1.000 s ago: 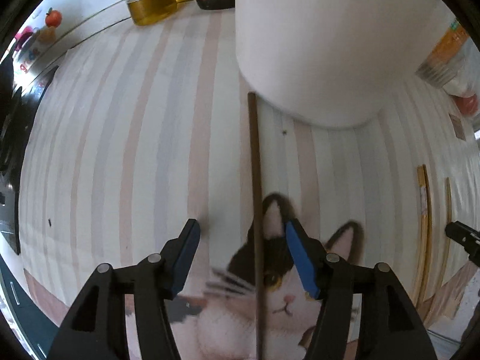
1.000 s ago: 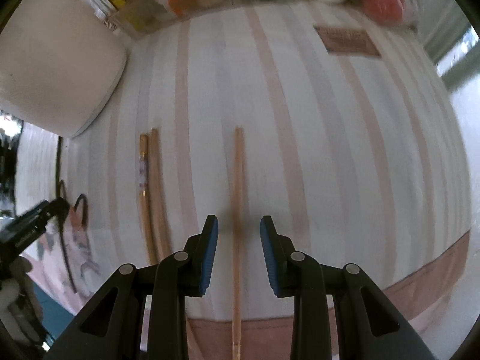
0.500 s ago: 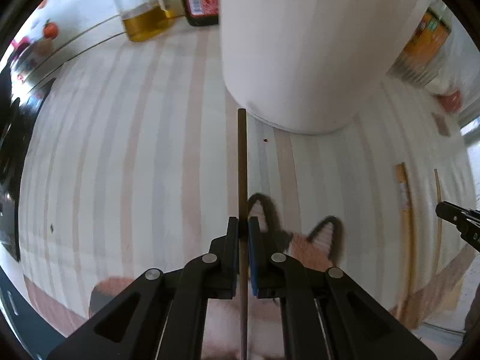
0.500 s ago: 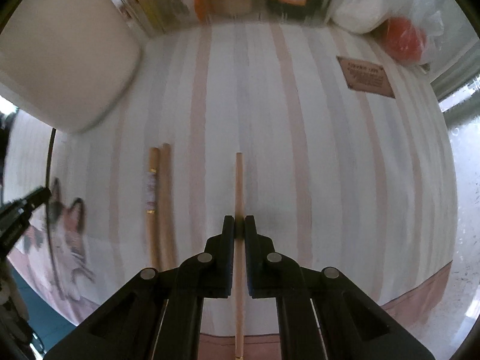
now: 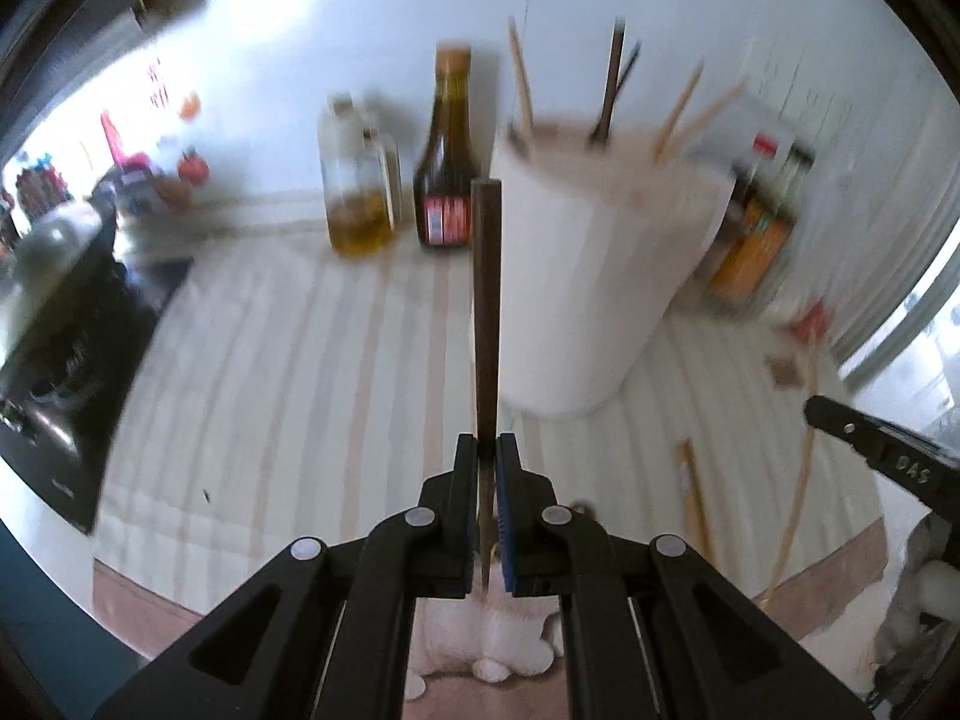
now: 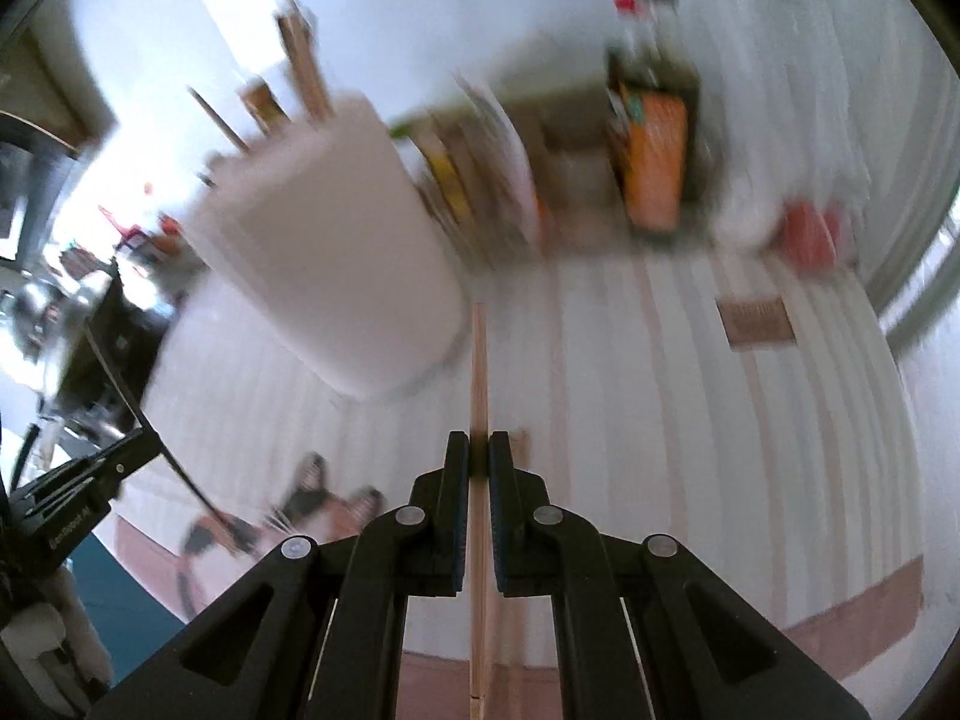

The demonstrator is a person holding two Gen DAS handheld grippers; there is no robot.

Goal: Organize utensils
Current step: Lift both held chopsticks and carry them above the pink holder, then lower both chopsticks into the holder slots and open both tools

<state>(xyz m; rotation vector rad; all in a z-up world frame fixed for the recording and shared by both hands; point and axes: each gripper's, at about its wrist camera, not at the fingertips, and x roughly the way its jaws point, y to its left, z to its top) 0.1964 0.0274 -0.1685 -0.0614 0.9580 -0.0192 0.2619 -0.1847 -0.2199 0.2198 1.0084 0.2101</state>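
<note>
Count: two grippers, each pinching one chopstick; two light chopsticks (image 5: 693, 498) lying on the bench (image 5: 288, 372); about six sticks standing in the white holder (image 5: 600, 276).
Left gripper (image 5: 487, 468): fingers pressing on a dark chopstick (image 5: 485, 312), which is running straight ahead between them, lifted off the bench.
Right gripper (image 6: 479, 462): fingers pinching a pale chopstick (image 6: 479, 372), its tip pointing forward past them.
Ahead: the holder is standing ahead of both grippers, right of the dark chopstick's tip; an oil jar (image 5: 360, 192) and a sauce bottle (image 5: 447, 162) are standing ahead-left.
</note>
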